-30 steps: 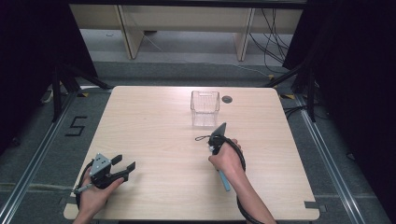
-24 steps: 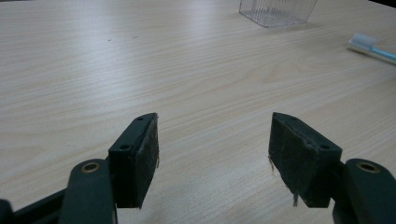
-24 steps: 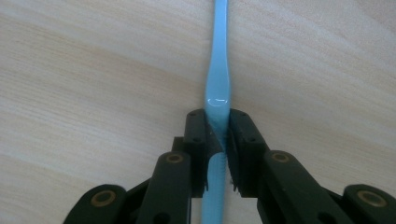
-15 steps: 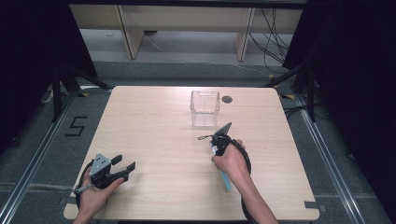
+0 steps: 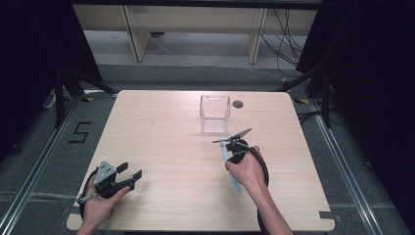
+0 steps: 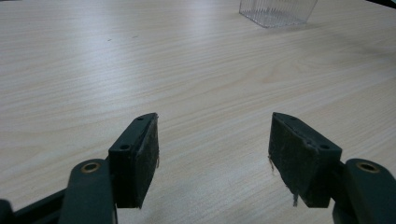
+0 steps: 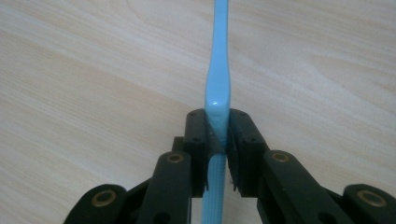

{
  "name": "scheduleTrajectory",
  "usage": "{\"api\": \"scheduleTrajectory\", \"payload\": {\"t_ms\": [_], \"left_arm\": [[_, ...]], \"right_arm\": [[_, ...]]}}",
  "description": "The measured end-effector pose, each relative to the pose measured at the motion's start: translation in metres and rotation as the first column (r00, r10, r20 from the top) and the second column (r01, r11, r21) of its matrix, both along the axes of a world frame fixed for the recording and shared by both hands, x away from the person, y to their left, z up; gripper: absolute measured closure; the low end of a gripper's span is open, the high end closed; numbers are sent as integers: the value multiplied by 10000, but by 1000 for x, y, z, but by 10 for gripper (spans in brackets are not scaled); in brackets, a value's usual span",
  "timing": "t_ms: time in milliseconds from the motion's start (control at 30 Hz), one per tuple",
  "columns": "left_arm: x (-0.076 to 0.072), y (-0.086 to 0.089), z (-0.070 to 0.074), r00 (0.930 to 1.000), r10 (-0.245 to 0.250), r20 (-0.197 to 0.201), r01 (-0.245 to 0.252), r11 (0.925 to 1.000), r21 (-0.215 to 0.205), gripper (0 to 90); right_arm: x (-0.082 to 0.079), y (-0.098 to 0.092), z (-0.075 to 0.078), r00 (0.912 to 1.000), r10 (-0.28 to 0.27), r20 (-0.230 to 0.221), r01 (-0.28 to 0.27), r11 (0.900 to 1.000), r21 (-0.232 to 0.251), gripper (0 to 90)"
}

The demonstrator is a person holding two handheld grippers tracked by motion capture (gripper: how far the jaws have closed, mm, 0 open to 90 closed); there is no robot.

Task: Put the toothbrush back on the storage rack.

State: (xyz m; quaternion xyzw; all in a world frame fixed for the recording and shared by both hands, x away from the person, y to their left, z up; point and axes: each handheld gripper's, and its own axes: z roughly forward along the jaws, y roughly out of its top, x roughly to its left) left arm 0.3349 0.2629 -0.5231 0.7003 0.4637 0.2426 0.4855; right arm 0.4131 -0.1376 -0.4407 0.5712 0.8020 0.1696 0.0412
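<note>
My right tongs [image 7: 217,140] pinch a slim light-blue plastic toothbrush [image 7: 217,70] at centre frame; my left tongs [image 6: 212,161] gape wide, lower left, over the pale wooden counter [image 6: 140,70].

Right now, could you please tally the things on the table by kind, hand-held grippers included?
Hand-held gripper: 2, the left hand-held gripper open, the right hand-held gripper shut on the toothbrush
Blue toothbrush: 1
Clear plastic container: 1
Total: 4

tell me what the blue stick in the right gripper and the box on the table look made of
Blue stick: likely plastic; smooth, glossy, with a bright highlight and ribbed lower section. Box: clear, probably plastic rather than glass; see-through walls with fine vertical ribbing. Both are judged by look alone.
</note>
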Motion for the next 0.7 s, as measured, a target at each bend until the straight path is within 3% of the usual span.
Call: {"api": "scheduleTrajectory", "payload": {"t_ms": [167, 200, 267, 300, 367, 500, 533, 600, 633, 667, 700], "left_arm": [[0, 0, 0, 10000, 3, -9, -3, 10000, -1, 329], [0, 0, 0, 10000, 3, -9, -3, 10000, -1, 329], [0, 0, 0, 10000, -4, -7, 4, 10000, 10, 329], [0, 0, 0, 10000, -6, -4, 6, 10000, 18, 329], [0, 0, 0, 10000, -5, -8, 5, 10000, 21, 329], [0, 0, 0, 10000, -4, -3, 4, 10000, 35, 329], [0, 0, 0, 10000, -4, -3, 4, 10000, 35, 329], [0, 0, 0, 10000, -51, 31, 52, 10000, -31, 329], [0, 0, 0, 10000, -3, -8, 3, 10000, 30, 329], [0, 0, 0, 10000, -1, -8, 1, 10000, 30, 329], [0, 0, 0, 10000, -2, -7, 2, 10000, 29, 329]], "right_arm": [[-4, -6, 1, 9982, -276, 524, 255, 9989, 404, 789], [-4, -8, 0, 9974, -82, 709, 43, 9985, 552, 789], [-4, -9, 0, 9959, -268, 866, 219, 9981, 572, 789], [-4, -12, 1, 9950, -15, 996, -61, 9971, 756, 789], [-6, -11, 2, 9924, -284, 1196, 194, 9970, 750, 789], [-7, -14, 3, 9867, -274, 1604, 113, 9949, 1004, 789], [-5, -17, 1, 9781, -1, 2079, -212, 9947, 1002, 789], [-7, -16, 4, 9772, -288, 2106, 63, 9943, 1065, 789], [-5, -18, 3, 9711, -177, 2379, -108, 9929, 1181, 789], [-7, -17, 5, 9734, -491, 2236, 221, 9923, 1220, 789], [-6, -19, 4, 9632, -150, 2684, -167, 9932, 1153, 789]]}}
